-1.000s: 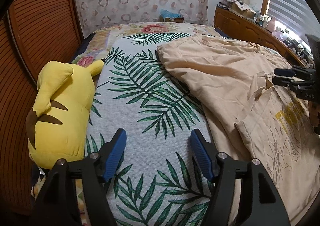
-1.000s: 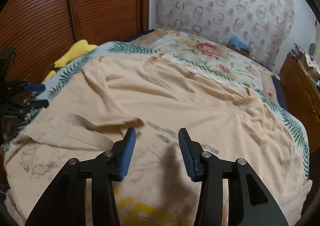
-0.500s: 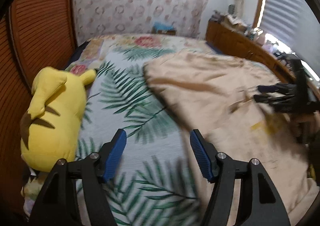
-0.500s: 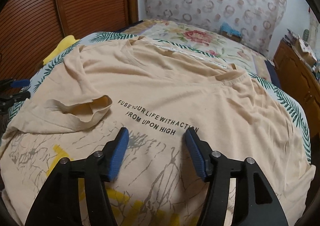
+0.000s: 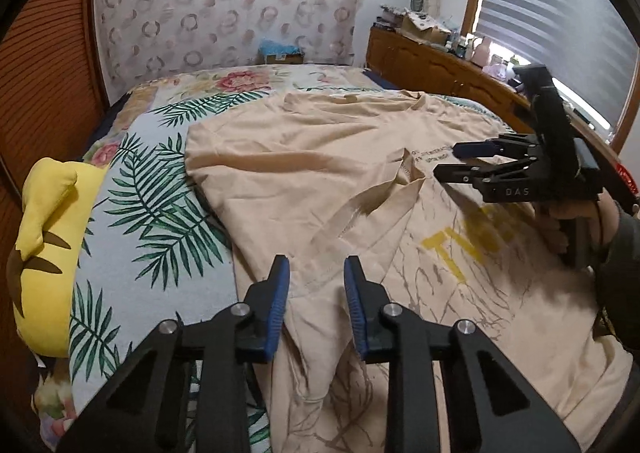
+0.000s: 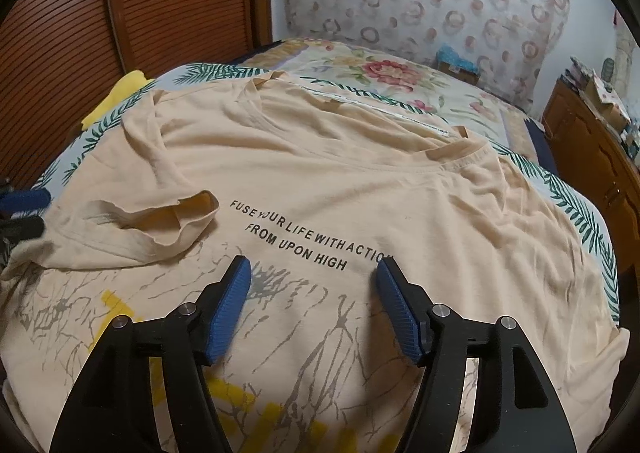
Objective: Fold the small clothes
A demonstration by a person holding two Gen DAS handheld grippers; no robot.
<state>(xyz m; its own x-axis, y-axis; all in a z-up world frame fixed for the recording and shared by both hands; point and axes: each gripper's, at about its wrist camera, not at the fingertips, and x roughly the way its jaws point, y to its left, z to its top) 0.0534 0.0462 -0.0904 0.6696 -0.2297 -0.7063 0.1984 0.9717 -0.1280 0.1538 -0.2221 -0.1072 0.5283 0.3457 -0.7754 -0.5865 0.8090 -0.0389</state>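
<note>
**Bed spread with leaf-print cover, beige T-shirt laid across**

Leaf-print bed cover (image 5: 152, 221) under a beige T-shirt (image 6: 360, 189), spread across frame centre, one sleeve folded inward at left. Left claw (image 5: 316, 293) parted, low over the shirt's edge, gripping nothing. Right claw (image 6: 314, 301) released wide, above the printed text. Yellow plush toy (image 5: 44, 237) at far left.

A beige T-shirt (image 5: 320, 181) is lying spread over the leaf-print bedspread (image 5: 152, 213), its sleeve folded inward. The left gripper (image 5: 316, 301) is hovering over the shirt's near edge — blue pads parted, cloth showing between them. The right gripper (image 5: 448, 161) is hanging above the chest print, slightly parted. A yellow plush toy (image 5: 44, 245) is resting alongside.
</note>
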